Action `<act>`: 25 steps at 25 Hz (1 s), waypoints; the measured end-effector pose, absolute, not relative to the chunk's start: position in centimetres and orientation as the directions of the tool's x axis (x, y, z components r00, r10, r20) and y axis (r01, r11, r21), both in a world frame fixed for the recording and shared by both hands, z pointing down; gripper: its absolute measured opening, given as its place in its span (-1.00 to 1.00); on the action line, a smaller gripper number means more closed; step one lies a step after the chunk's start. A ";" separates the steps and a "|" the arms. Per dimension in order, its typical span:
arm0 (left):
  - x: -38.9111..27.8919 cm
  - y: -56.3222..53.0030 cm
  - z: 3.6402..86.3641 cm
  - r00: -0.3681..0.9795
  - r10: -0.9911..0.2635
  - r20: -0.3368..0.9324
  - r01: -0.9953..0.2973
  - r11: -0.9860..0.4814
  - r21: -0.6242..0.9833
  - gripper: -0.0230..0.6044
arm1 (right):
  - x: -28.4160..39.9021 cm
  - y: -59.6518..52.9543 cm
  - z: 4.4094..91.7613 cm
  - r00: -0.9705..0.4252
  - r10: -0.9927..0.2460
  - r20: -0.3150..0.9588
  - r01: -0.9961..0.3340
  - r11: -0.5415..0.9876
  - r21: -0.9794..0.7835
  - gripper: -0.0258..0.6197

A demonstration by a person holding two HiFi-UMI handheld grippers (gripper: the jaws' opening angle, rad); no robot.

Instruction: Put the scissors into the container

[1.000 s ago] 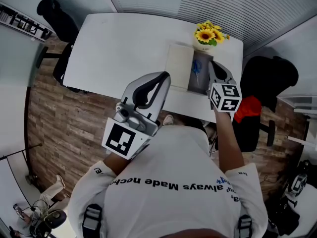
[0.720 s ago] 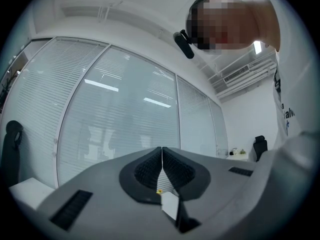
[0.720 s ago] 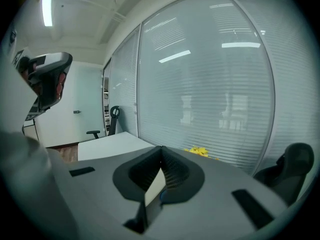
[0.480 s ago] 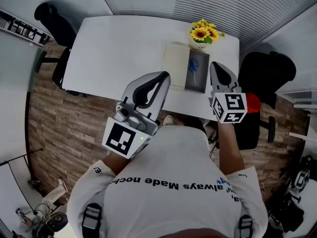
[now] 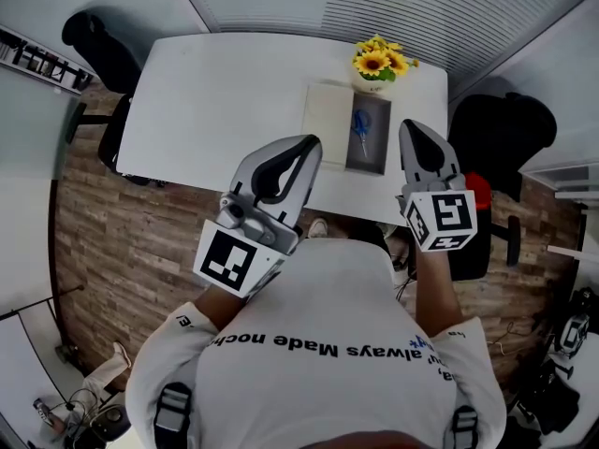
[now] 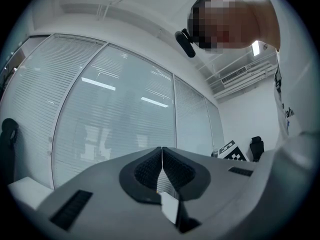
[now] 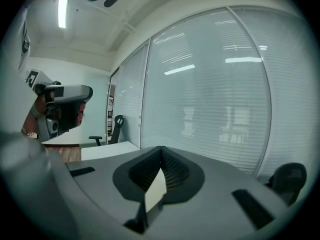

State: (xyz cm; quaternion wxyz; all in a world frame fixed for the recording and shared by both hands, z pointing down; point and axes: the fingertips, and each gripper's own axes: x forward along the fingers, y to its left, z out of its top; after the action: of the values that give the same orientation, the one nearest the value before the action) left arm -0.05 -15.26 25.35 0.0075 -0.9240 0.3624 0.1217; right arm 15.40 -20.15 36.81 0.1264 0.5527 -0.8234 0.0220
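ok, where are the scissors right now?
Head view: the scissors lie inside the grey container on the right part of the white table, beside the sunflowers.

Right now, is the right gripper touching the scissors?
Apart. The head view shows the right gripper beside the container, clear of the scissors inside.

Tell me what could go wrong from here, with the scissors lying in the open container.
1. The sunflower vase stands right behind the container; a reach there might tip it.
2. The right tool, shut and empty, hovers near the container and might knock it toward the table edge.
3. The scissors lie uncovered, so a jolt could spill them.
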 end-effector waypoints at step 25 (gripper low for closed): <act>0.7 -15.7 25.4 0.711 -0.662 -0.237 -0.665 -0.743 0.080 -0.85 | 15.2 -14.4 30.3 -0.363 -0.922 0.136 -0.906 0.383 0.180 -0.90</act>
State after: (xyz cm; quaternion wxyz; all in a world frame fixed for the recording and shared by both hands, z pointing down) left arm 0.67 -15.70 25.35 0.0054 -0.9249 0.3586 0.1260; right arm 15.21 -14.37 30.26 0.1075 0.5542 -0.8246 -0.0370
